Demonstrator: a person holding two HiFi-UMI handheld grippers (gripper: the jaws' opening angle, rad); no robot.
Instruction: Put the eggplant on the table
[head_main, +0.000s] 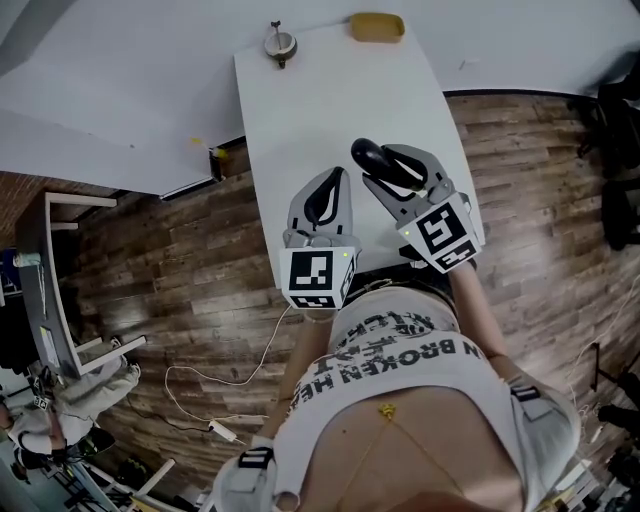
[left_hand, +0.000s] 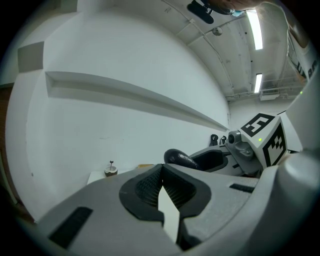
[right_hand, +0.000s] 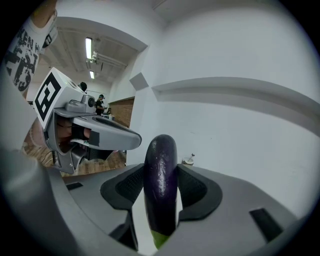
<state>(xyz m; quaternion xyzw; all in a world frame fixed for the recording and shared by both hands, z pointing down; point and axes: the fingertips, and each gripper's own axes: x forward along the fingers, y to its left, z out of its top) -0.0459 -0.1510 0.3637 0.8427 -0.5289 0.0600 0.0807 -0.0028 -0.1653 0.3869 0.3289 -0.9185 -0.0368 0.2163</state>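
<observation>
Holds the eggplant (right_hand: 160, 187) clamped lengthwise in the right gripper (right_hand: 160, 167), the surface (head_main: 330, 90) beneath and ahead for setting down, left gripper (left_hand: 161, 169) clenched empty alongside.

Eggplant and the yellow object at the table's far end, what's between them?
Between the eggplant and the yellow object the table is bare, by the head view.

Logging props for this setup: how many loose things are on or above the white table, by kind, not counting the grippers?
eggplant: 1
yellow object: 1
small round stemmed item: 1
Total: 3
</observation>
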